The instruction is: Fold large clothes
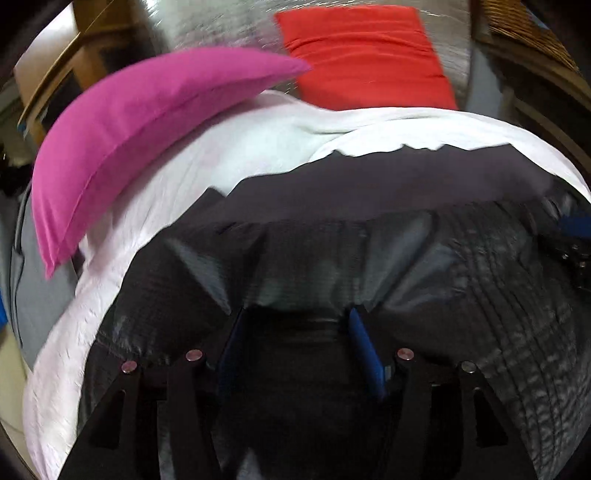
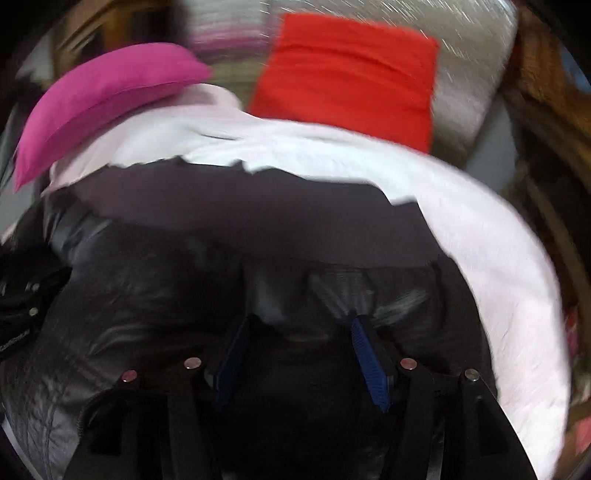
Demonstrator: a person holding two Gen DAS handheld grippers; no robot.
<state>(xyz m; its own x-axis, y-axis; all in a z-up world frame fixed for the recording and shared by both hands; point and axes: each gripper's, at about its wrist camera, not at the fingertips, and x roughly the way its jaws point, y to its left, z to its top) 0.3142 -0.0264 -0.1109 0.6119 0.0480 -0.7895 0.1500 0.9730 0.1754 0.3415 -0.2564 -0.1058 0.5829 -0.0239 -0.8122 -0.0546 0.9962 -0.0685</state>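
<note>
A black quilted jacket (image 1: 369, 251) lies spread on a white sheet (image 1: 258, 147), shiny and creased, with a dark matte lining band along its far edge. My left gripper (image 1: 295, 317) hangs just over the jacket's near part. Its blue pads (image 1: 364, 350) stand apart and press on nothing. In the right wrist view the same jacket (image 2: 184, 277) fills the lower half. My right gripper (image 2: 301, 321) is open above it, and its blue pads (image 2: 369, 362) are clear of the cloth. Both views are motion-blurred.
A pink pillow (image 1: 129, 129) lies at the far left of the sheet and a red pillow (image 1: 365, 59) at the far middle, against a silver padded backing (image 1: 221, 22). Wooden furniture (image 1: 96, 33) stands left and wicker (image 1: 524, 22) right. The sheet (image 2: 480, 240) curves off to the right.
</note>
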